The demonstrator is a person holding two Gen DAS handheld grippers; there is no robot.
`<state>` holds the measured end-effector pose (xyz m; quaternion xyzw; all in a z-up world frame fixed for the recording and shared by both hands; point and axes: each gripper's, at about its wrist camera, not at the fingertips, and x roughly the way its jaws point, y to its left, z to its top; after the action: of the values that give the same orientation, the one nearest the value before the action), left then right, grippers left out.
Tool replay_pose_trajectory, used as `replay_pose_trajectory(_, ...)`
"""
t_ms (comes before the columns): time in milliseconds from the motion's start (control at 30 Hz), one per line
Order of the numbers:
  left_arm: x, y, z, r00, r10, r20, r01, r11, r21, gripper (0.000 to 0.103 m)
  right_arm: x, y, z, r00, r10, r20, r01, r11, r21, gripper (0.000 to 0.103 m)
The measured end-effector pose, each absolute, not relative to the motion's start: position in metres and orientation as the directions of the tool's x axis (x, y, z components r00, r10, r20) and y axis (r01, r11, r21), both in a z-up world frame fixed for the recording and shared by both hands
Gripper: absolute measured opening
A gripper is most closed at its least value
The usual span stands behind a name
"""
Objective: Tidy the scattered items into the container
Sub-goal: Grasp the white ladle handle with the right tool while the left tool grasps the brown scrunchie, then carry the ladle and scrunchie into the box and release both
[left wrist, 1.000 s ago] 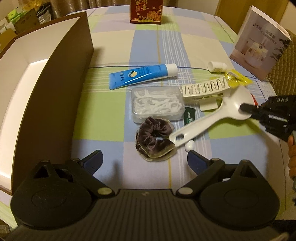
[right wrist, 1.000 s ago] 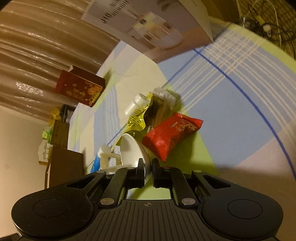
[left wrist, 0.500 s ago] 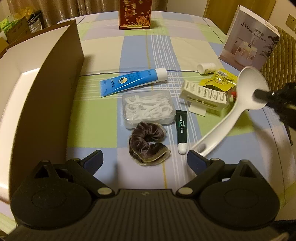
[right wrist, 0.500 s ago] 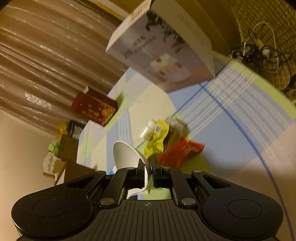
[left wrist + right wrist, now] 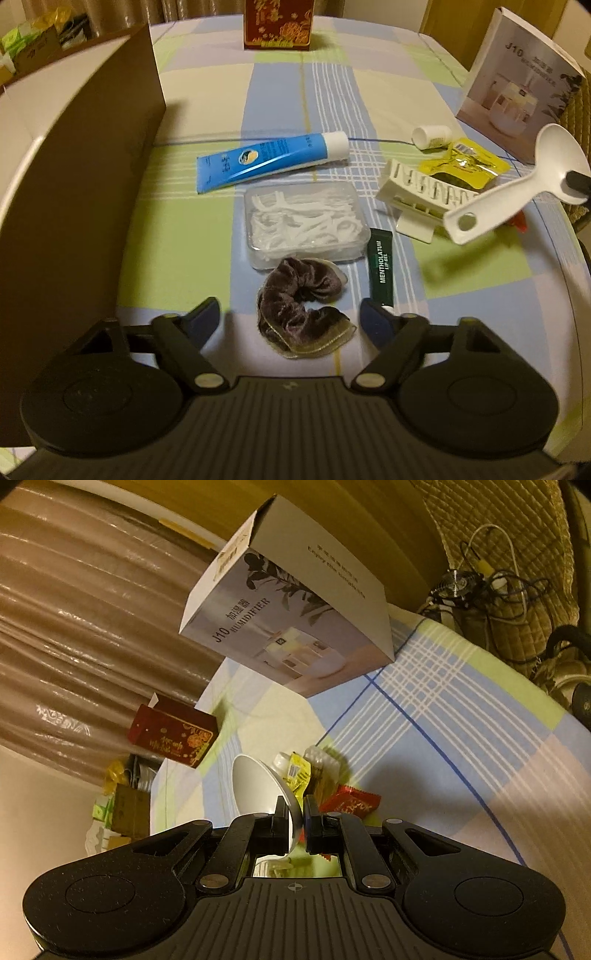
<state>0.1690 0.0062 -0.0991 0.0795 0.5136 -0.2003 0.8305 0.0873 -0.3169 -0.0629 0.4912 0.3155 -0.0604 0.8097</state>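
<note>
The right hand-held gripper [image 5: 295,825] pinches the spoon [image 5: 517,192] clear of the surface [image 5: 207,110]. The left hand-held gripper [image 5: 291,314], jaws closing and holding nothing, straddles the scrunchie [image 5: 299,295].

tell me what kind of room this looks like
Probably a home dining or living room: a table with a checked tablecloth, curtains behind it, and toiletries like a toothpaste tube scattered about.
</note>
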Motion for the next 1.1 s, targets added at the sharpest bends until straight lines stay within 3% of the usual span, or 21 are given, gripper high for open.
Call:
replay_pose_trajectory(33,0.171,0.007,-0.102,0.386,-0.266,-0.883,0.410,0.907,-0.094,0.060,0.087,-0.317,-0.063,0.793,0.214,-0.570,0.409,0.506,0.759,0.010)
replay_pose_trajectory(67,0.172,0.007,-0.104,0.377,-0.278,-0.884,0.406,0.907,-0.112,0.043,0.087,-0.317,-0.063,0.793,0.217,-0.570,0.408,0.505,0.760,0.010)
replay_pose_trajectory(200,0.171,0.009,-0.099,0.390,-0.297,-0.871,0.410,0.904,-0.124,0.023,0.088,-0.317,-0.063,0.791,0.226,-0.568,0.408,0.497,0.766,0.010)
replay_pose_trajectory(1100,0.141,0.075,-0.003,0.524,-0.308,-0.794,0.358,0.926,-0.122,0.019,0.109,-0.271,-0.052,0.770,0.325,-0.549,0.335,0.526,0.781,0.010)
